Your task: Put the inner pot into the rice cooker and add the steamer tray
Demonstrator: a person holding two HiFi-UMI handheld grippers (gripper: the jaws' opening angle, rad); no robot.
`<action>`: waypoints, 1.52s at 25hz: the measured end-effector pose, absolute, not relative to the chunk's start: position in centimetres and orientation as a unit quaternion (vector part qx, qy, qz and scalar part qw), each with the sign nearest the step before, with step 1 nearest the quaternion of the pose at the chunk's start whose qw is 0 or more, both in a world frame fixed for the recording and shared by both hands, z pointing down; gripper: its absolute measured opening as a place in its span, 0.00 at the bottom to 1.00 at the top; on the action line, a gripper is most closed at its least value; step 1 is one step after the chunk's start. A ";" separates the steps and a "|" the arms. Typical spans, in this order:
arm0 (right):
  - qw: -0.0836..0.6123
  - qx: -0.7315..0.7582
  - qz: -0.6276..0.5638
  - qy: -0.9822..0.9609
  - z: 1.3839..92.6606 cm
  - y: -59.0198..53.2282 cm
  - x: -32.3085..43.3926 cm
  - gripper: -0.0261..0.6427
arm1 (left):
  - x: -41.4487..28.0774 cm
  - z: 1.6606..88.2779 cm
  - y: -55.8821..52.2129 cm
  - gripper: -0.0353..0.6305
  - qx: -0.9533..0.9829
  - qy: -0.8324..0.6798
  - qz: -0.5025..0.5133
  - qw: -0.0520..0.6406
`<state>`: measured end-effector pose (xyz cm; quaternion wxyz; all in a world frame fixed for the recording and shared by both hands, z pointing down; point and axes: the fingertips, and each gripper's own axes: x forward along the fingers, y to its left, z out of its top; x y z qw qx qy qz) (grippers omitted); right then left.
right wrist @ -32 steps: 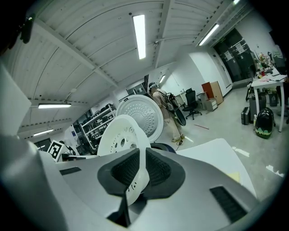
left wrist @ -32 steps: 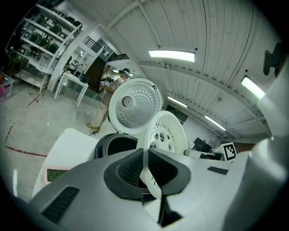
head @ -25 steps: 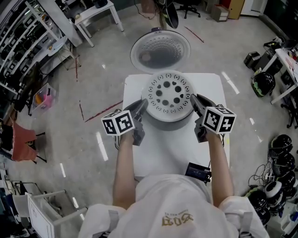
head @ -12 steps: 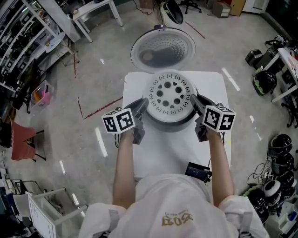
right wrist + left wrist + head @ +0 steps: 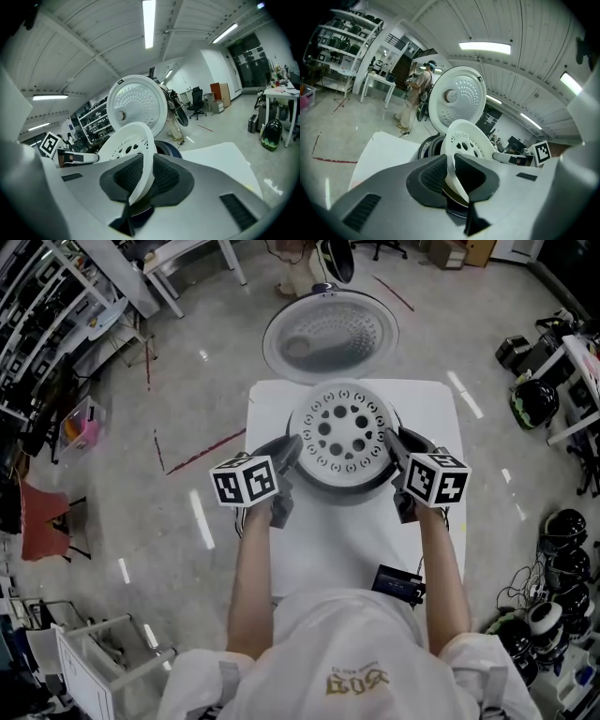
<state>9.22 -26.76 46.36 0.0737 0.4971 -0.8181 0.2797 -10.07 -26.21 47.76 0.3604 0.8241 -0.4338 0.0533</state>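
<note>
The white steamer tray (image 5: 345, 437), a round disc with holes, lies level on top of the grey rice cooker (image 5: 349, 491); the cooker's lid (image 5: 328, 334) stands open behind it. My left gripper (image 5: 292, 448) holds the tray's left rim and my right gripper (image 5: 392, 442) holds its right rim. In the left gripper view the tray's (image 5: 464, 140) thin rim sits between the pads of the left gripper (image 5: 451, 164). The right gripper view shows the tray (image 5: 126, 140) likewise in the right gripper (image 5: 143, 174). Both pairs of jaws are opening. The tray hides the inside of the cooker.
The cooker stands on a small white table (image 5: 431, 409) with a black device (image 5: 398, 585) near its front edge. Shelving (image 5: 37, 343) lines the left side, helmets and gear (image 5: 562, 549) the right. A person (image 5: 415, 101) stands far behind the table.
Both grippers and the tray have sunk a little toward the cooker. The grips on the rim look the same.
</note>
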 end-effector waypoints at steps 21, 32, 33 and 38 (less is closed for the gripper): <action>0.181 0.537 0.198 -0.800 48.9 -28.0 9.0 0.23 | -9.3 49.2 -26.9 0.29 0.827 -0.468 0.184 0.250; 0.196 0.541 0.181 -0.798 49.5 -27.6 9.5 0.27 | -7.9 49.8 -26.6 0.50 0.817 -0.494 0.252 0.158; 0.200 0.542 0.177 -0.797 49.6 -27.5 9.5 0.28 | -8.1 49.9 -26.7 0.52 0.816 -0.497 0.256 0.150; 0.211 0.542 0.169 -0.796 49.8 -27.4 9.3 0.30 | -8.5 50.9 -26.7 0.55 0.813 -0.492 0.268 0.160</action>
